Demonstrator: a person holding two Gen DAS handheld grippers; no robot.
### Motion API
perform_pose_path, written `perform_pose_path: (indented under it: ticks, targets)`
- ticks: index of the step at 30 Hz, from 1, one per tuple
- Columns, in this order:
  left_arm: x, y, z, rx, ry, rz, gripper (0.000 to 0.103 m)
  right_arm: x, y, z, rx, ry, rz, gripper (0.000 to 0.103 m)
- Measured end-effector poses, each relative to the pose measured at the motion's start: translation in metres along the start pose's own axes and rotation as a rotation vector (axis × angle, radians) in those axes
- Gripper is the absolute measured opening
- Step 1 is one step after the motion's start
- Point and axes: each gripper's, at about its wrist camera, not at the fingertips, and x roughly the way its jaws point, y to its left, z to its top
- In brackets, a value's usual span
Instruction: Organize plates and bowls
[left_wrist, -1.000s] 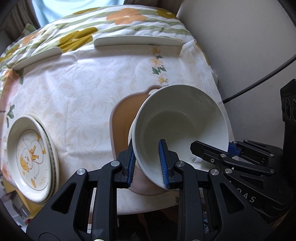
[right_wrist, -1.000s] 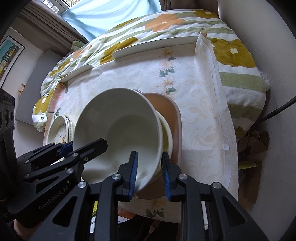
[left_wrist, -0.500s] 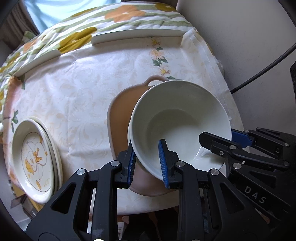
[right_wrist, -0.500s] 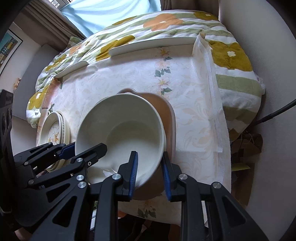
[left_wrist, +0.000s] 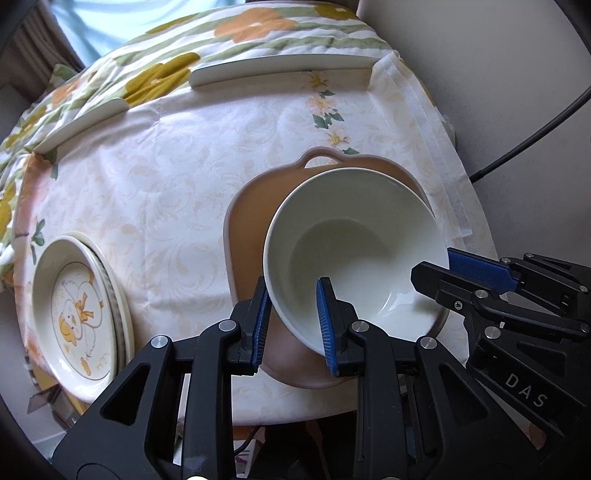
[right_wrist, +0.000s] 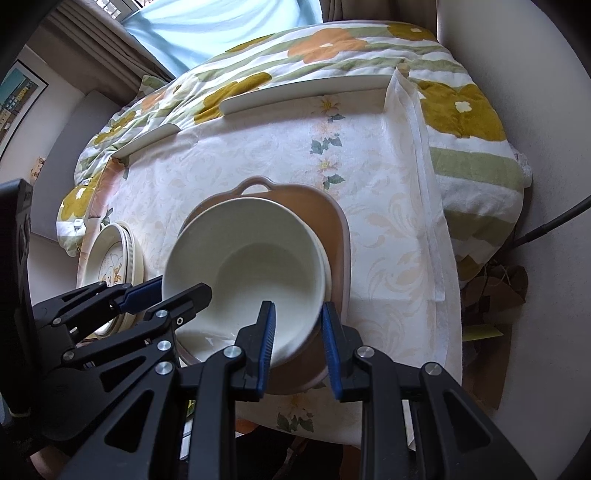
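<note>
2 handheld grippers straddle the rim of a white bowl (left_wrist: 354, 254) that sits in a tan handled dish (left_wrist: 251, 236) near the front right corner of the desk (left_wrist: 166, 192), over a pale floral cloth. The left gripper (left_wrist: 291, 317) has its jaws spread, 1 blue pad outside the bowl's near wall and 1 inside, with a clear gap on the outer side, so nothing is pinched there. The right gripper (right_wrist: 297, 338) also stands with jaws spread across the near rim, neither pad pressing on the wall. The right wrist view shows a second pale rim just under the bowl, which suggests it nests in another bowl, though how deep it sits cannot be told. A stack of plates with a duck picture on top (left_wrist: 77, 314) rests at the front left edge of the desk, part of it over the edge. 2 long white dishes (left_wrist: 284, 68) lie along the far edge. The risks from here look plain: a pad catching the rim as either gripper backs off could tip the bowl or drag the tan dish toward the near edge, and a knock from the left side could send the overhanging plate stack off the desk.
</note>
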Motion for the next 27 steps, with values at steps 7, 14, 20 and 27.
perform_pose_path:
  ticks: [7,14,20,27]
  targets:
    - [-0.005,-0.001,-0.001,0.009,-0.01,0.012,0.021,-0.001,0.001,0.0,-0.005,0.007,-0.009,0.023]
    - [-0.055,0.007,-0.002,0.016,-0.148,-0.019,0.021,-0.041,0.003,0.002,-0.022,-0.079,0.07,0.024]
    - [-0.118,0.014,-0.006,0.061,-0.368,0.008,0.044,-0.106,0.009,-0.004,-0.082,-0.323,0.142,0.093]
    - [-0.136,0.018,-0.015,0.118,-0.433,0.061,0.103,-0.142,0.012,-0.014,-0.175,-0.443,0.033,0.093]
